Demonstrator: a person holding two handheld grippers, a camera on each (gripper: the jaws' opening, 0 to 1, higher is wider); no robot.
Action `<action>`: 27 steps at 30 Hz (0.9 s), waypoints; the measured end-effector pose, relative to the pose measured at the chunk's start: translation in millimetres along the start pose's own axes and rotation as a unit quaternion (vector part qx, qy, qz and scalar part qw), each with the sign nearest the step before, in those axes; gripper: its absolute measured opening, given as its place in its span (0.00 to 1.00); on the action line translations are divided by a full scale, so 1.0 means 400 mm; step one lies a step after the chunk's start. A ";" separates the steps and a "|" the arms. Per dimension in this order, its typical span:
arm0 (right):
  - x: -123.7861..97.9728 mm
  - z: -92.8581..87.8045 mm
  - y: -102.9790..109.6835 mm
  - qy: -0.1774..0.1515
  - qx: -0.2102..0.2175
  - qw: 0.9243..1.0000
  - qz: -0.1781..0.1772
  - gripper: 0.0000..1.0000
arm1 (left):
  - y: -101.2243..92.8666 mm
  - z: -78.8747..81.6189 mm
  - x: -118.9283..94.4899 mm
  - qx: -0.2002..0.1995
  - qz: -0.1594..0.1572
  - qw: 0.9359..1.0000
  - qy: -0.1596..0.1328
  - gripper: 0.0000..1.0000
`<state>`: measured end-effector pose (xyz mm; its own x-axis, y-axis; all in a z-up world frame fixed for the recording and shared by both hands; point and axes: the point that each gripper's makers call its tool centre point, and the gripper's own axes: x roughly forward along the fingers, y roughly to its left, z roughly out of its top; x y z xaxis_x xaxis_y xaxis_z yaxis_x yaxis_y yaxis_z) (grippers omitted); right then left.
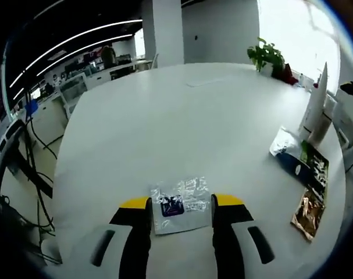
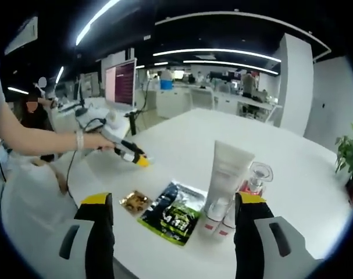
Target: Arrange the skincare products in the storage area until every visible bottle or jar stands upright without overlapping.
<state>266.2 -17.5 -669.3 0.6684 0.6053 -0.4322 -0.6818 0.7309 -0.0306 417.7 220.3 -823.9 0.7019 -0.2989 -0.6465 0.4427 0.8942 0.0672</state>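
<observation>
A clear sachet with a dark blue label lies flat on the white table. My left gripper is open, one yellow-tipped jaw on each side of the sachet. At the right a white tube stands on its cap beside flat packets. In the right gripper view the same white tube stands upright with a small clear bottle just behind it. My right gripper is open wide and holds nothing. A person's hand holds the left gripper low over the table's far side.
A green-and-black packet, a gold packet and a white-and-blue pouch lie near the tube. A potted plant stands at the table's far edge. Desks, a monitor and cables surround the table.
</observation>
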 end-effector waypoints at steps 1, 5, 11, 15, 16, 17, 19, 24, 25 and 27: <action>0.003 0.007 0.007 -0.005 0.003 1.000 0.004 0.85 | -0.002 0.001 0.002 0.001 0.000 1.000 0.000 0.38; 0.020 0.019 0.033 -0.004 -0.015 1.000 0.019 0.85 | -0.003 -0.001 -0.002 0.000 -0.001 1.000 0.001 0.38; 0.042 0.017 0.060 0.004 -0.025 0.999 0.044 0.82 | -0.021 -0.012 -0.014 -0.008 -0.008 1.000 -0.002 0.38; 0.061 0.010 0.086 0.014 -0.023 0.997 0.068 0.81 | -0.030 -0.016 -0.030 -0.013 -0.012 1.000 -0.005 0.38; 0.066 0.009 0.090 0.014 -0.024 0.997 0.071 0.80 | -0.032 -0.016 -0.036 -0.016 -0.012 1.000 -0.008 0.38; 0.074 0.009 0.093 0.014 -0.024 0.997 0.074 0.78 | -0.035 -0.015 -0.043 -0.021 -0.014 1.000 -0.012 0.38; 0.092 0.001 0.102 0.022 -0.020 0.996 0.087 0.72 | -0.036 -0.011 -0.045 -0.025 -0.016 0.999 -0.016 0.38; 0.135 -0.014 0.111 0.036 -0.009 0.994 0.106 0.66 | -0.063 -0.009 -0.067 -0.036 -0.022 0.999 -0.025 0.38; 0.141 -0.015 0.112 0.036 -0.007 0.994 0.107 0.64 | -0.064 -0.009 -0.067 -0.038 -0.022 0.999 -0.026 0.38; 0.159 -0.018 0.114 0.038 -0.003 0.993 0.112 0.60 | -0.075 -0.010 -0.075 -0.041 -0.023 0.998 -0.029 0.38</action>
<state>275.5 51.8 -704.7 0.4748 0.7274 -0.4955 -0.8134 0.5777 0.0686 381.0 204.0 -809.5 0.7146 -0.3562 -0.6020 0.4291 0.9029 -0.0249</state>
